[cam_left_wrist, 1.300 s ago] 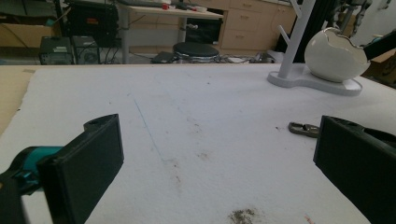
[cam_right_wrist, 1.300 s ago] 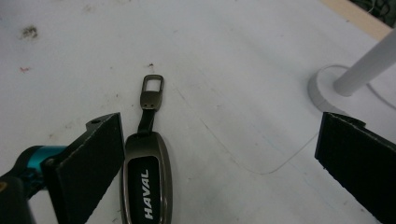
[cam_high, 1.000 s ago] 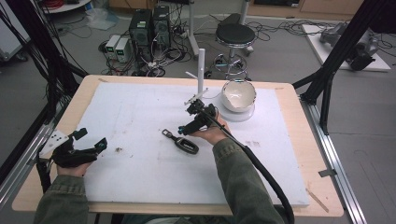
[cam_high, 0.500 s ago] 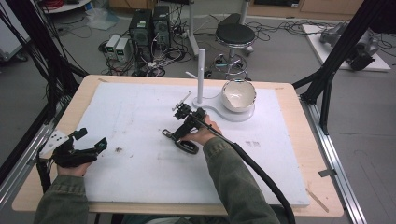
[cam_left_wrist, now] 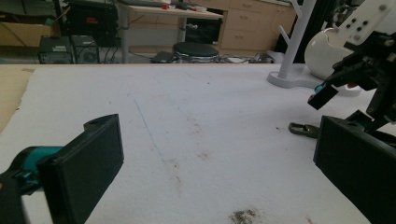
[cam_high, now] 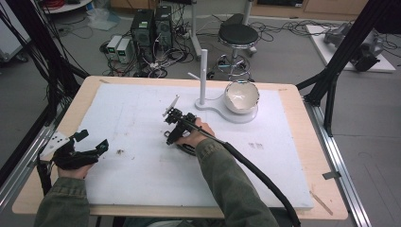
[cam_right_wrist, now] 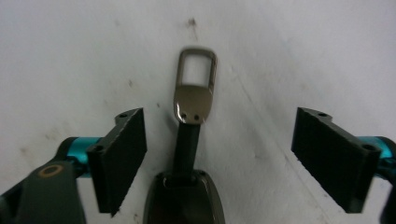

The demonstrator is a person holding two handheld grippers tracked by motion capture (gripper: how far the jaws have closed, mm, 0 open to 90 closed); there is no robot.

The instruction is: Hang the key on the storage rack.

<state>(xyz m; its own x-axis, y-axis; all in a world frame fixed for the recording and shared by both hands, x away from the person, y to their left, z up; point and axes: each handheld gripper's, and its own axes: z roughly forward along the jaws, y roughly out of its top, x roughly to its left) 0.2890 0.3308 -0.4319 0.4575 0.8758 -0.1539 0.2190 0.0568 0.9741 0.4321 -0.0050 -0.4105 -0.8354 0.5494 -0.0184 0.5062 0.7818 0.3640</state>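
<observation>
- Behind the counter (cam_high: 302, 189) sit computer boxes (cam_high: 151, 26), a round black stool (cam_high: 238, 34) and many cables on the floor.
- On the counter lies a big white mat (cam_high: 142, 175), flat and a bit dirty, with lots of bare room on every side.
- At the far side of the mat stands a white stand (cam_high: 203, 71) with a white bowl (cam_high: 241, 96) on its base, well away from the work.
- Left hand-held gripper (cam_high: 94, 147) rests near the left edge of the mat. Its jaws stand wide apart and nothing is in them.
- Right hand-held gripper (cam_high: 169, 138) is in the middle of the mat, pointing down. Its jaws have just been closing a little, but they are not shut and do not touch anything yet.
- Small dark key fob (cam_right_wrist: 184, 198) lies flat on the mat right under the right hand-held gripper, between its two jaws.
- Long way of the fob runs straight away from the hand, with the strap (cam_right_wrist: 187, 151) and the metal loop (cam_right_wrist: 196, 86) at the far end.
- Right hand is much nearer to it than the left.
- I think the jaws need to close from both sides on the strap, and nothing stands in the way.
</observation>
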